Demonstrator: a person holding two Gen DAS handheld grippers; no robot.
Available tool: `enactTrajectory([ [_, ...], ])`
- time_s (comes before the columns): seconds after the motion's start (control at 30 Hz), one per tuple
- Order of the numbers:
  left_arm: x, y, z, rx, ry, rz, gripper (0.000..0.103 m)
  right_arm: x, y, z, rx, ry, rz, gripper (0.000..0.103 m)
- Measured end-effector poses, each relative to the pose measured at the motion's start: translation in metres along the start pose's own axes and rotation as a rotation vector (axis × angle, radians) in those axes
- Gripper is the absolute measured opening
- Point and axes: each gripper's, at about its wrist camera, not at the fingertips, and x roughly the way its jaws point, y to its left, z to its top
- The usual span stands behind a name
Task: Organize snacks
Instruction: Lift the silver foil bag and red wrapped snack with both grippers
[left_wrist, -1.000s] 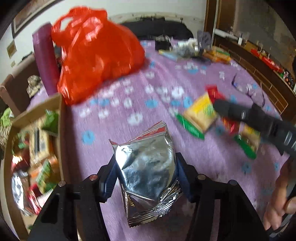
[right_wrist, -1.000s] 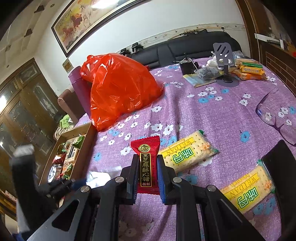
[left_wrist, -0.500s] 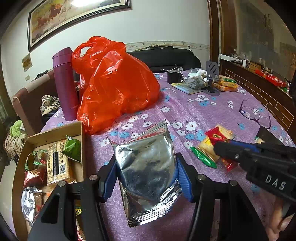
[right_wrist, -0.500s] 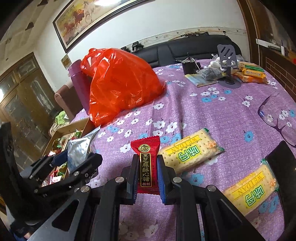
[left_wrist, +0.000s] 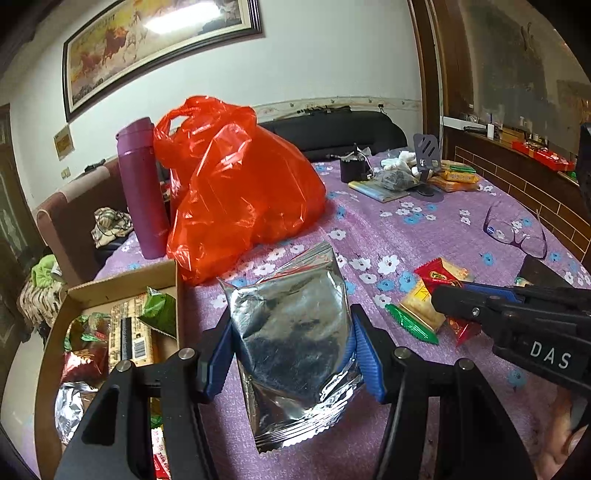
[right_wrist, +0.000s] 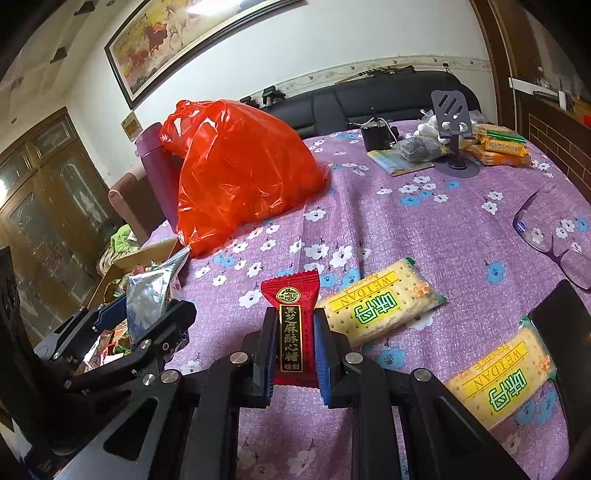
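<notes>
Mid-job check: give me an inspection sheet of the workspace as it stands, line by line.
Surface: table under a purple flowered cloth.
Job's things: silver pouch in the left tool; red candy in the right tool; two yellow cracker packs on the cloth; cardboard box at the left edge, holding snacks.
Clutter: orange bag, purple flask, glasses, phone stand.
Grippers: both tools shut on their snacks.
Cables: a white cord at the small black box.
Surroundings: black sofa, framed painting, wooden cabinet.
</notes>
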Motion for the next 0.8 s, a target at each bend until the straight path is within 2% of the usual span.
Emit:
enactTrajectory([
  [0.8, -0.015, 0.005, 0.003, -0.011, -0.07, 0.038, 0.058, -0.006, 0.0, 0.001, 0.001, -0.041, 0.015, 0.02],
])
